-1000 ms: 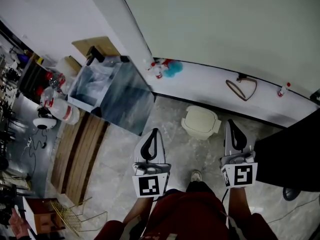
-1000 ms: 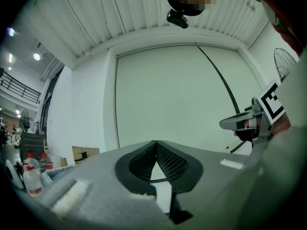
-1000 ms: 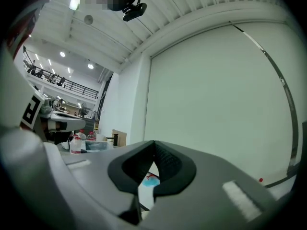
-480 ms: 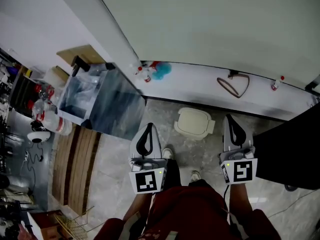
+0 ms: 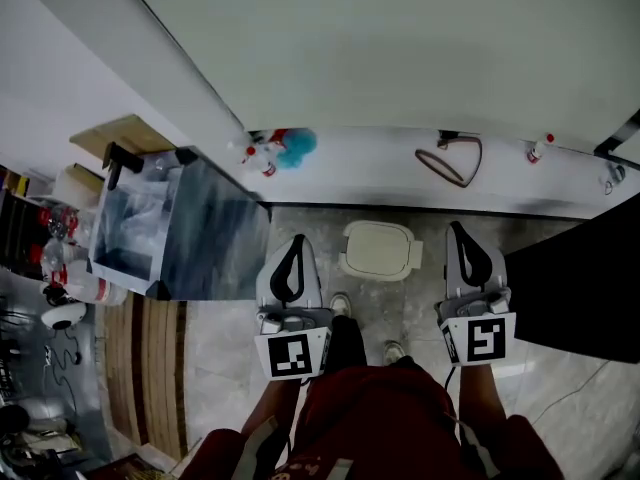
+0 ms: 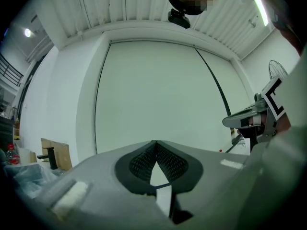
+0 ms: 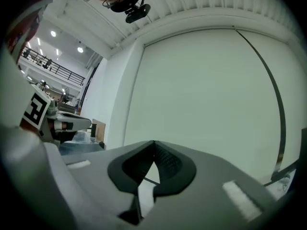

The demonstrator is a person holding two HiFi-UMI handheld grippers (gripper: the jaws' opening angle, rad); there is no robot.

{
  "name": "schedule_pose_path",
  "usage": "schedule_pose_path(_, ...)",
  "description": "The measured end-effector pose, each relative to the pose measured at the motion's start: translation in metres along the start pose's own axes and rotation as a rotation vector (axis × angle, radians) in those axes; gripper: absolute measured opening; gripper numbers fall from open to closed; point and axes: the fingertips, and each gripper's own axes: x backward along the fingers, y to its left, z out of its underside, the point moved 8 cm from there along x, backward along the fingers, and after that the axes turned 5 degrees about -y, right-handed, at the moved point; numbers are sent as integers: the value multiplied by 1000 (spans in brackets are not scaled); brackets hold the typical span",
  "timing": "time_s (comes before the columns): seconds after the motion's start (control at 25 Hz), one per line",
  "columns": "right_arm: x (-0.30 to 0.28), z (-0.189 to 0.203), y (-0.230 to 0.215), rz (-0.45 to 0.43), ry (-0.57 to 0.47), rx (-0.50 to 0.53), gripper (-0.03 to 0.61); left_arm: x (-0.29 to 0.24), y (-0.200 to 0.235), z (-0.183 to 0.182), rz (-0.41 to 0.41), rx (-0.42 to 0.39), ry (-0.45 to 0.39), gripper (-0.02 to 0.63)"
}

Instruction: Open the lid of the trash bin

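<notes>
The head view was dim and greyish, with the pale wall (image 5: 400,48) evenly lit and the floor (image 5: 215,368) darker. Both gripper views bowed straight lines and fell off to black at the corners. A ceiling strip light (image 6: 260,9) glared in the left gripper view, and small ceiling lamps (image 7: 53,33) shone in the right gripper view. The left tool (image 6: 156,145) and right tool (image 7: 153,145) looked soft, close to the lens.

Left gripper (image 5: 296,240) and right gripper (image 5: 458,228) point forward, jaws apparently together.
</notes>
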Motion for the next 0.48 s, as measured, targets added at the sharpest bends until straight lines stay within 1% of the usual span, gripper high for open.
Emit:
schedule_pose_path(0.16, -33, 5, 13, 26, 25, 12, 0, -27, 26, 17, 44, 18, 45, 5)
schedule_pose_path(0.48, -91, 21, 39, 82, 93, 18, 0, -72, 76, 54, 124, 58, 86, 5)
